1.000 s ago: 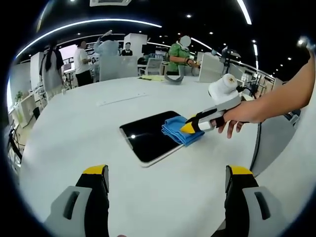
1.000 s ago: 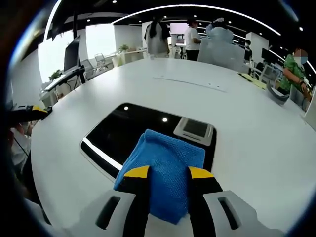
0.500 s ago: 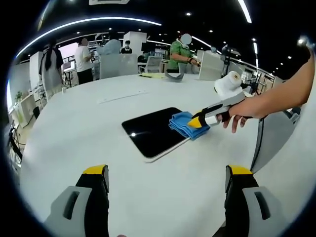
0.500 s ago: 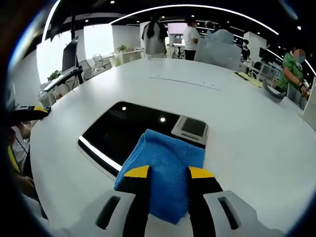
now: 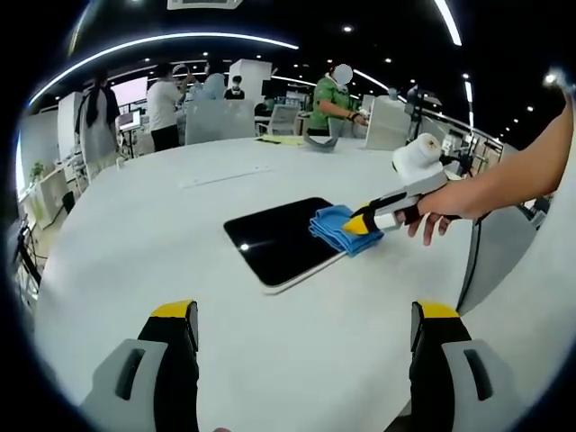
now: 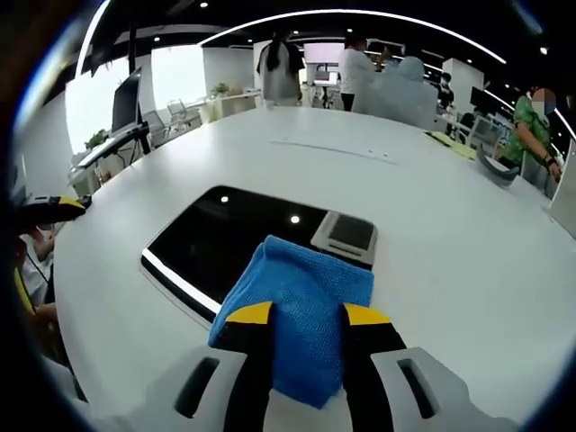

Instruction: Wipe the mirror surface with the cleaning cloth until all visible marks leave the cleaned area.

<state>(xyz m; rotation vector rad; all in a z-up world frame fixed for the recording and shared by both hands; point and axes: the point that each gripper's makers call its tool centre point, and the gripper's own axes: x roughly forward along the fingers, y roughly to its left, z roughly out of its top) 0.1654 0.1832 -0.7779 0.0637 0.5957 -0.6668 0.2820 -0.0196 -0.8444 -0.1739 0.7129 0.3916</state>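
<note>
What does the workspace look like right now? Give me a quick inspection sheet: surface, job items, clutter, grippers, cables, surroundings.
Surface: white round table, mostly bare.
Job's things: dark mirror lying flat, reflecting ceiling lights; no marks that I can make out. Blue cleaning cloth rests on its near edge.
Clutter: long flat strip, dark curved object and yellow sheet far across the table.
Grippers: right gripper shut on the cloth, pressing it to the mirror. Left gripper open, holding nothing, hovering short of the mirror.
Cables: dark cable hanging below the person's hand.
Surroundings: open office, several people standing, desks, a monitor.
</note>
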